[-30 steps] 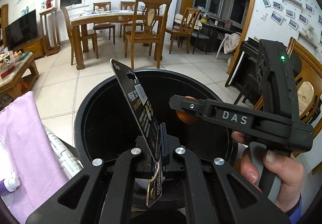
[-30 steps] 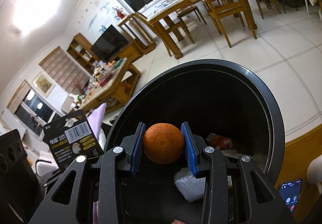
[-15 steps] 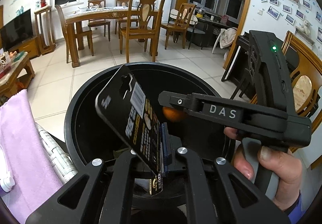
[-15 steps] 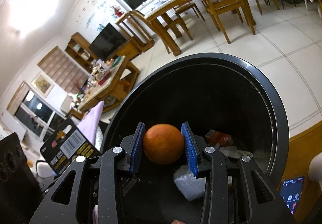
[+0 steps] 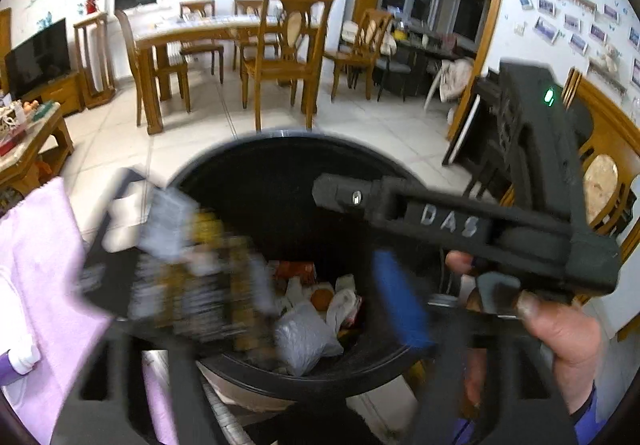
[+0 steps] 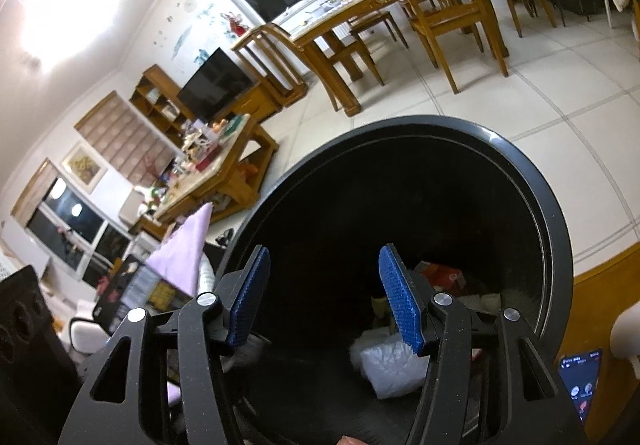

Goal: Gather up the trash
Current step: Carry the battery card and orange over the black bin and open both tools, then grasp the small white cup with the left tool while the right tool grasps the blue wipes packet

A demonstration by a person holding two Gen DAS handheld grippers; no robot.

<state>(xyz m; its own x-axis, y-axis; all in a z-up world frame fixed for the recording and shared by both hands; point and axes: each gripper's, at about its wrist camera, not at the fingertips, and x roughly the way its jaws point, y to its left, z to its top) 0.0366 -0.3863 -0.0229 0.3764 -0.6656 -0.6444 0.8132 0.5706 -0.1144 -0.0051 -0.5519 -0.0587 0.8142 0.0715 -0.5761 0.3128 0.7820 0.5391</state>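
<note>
Both grippers have just let go over the bin (image 6: 516,165): the right gripper (image 6: 324,297) had the orange a second ago and now its jaws have been opening with nothing between them, and the orange (image 5: 321,299) sits down among the trash around 6 o'clock inside the bin. Left gripper (image 5: 320,297) has been opening too and stands wide, with the black card (image 5: 172,261) loose and blurred at 9 o'clock over the rim, so no grip on it anymore.
</note>
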